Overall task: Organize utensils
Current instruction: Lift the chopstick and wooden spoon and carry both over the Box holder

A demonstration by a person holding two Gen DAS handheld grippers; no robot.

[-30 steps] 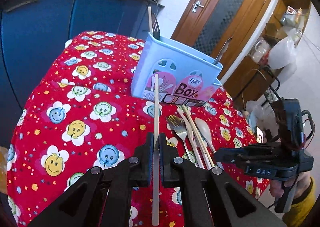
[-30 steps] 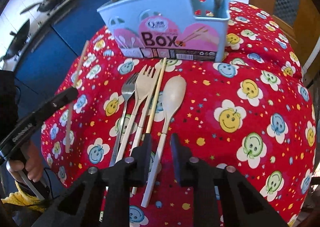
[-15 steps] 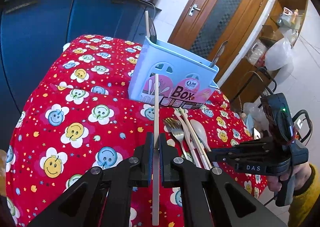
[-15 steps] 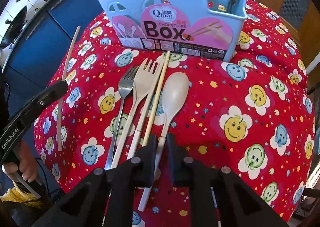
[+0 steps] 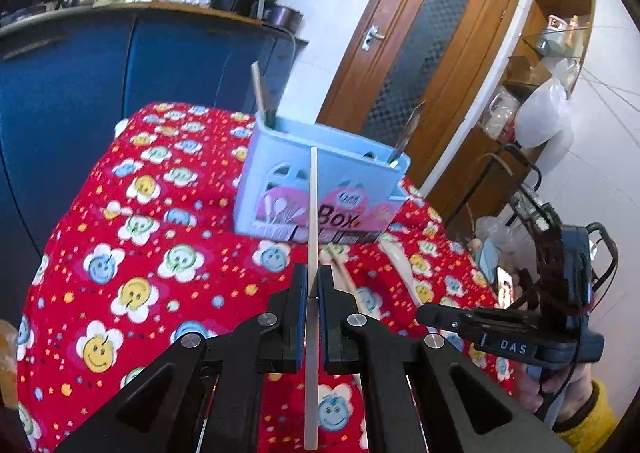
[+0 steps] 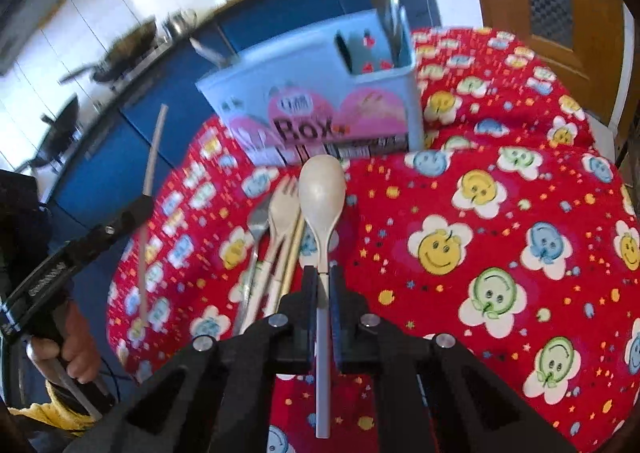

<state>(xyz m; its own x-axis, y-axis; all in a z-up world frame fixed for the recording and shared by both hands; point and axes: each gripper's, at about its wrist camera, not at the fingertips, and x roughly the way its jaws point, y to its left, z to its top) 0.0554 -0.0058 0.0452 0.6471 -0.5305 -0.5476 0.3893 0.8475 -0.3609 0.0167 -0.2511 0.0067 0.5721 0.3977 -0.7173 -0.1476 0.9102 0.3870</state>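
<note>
A light blue utensil box (image 5: pixel 320 189) stands on the red smiley tablecloth (image 5: pixel 132 253); it also shows in the right wrist view (image 6: pixel 320 105), with utensils standing in it. My left gripper (image 5: pixel 313 285) is shut on a pale chopstick (image 5: pixel 313 213), held above the cloth and pointing at the box. My right gripper (image 6: pixel 321 281) is shut on the handle of a cream spoon (image 6: pixel 322 193), lifted off the cloth. A metal fork (image 6: pixel 256 229), a cream fork (image 6: pixel 280 213) and a chopstick (image 6: pixel 294 245) lie on the cloth left of the spoon.
Blue cabinets (image 5: pixel 100 61) with pots on the counter stand behind the table. A wooden door (image 5: pixel 416 53) is at the back right. The right gripper (image 5: pixel 500 337) shows in the left wrist view; the left gripper (image 6: pixel 80 249) shows in the right wrist view.
My right gripper closed on the cream spoon's handle and lifted it off the cloth. My left gripper rose with the chopstick and sits closer to the box.
</note>
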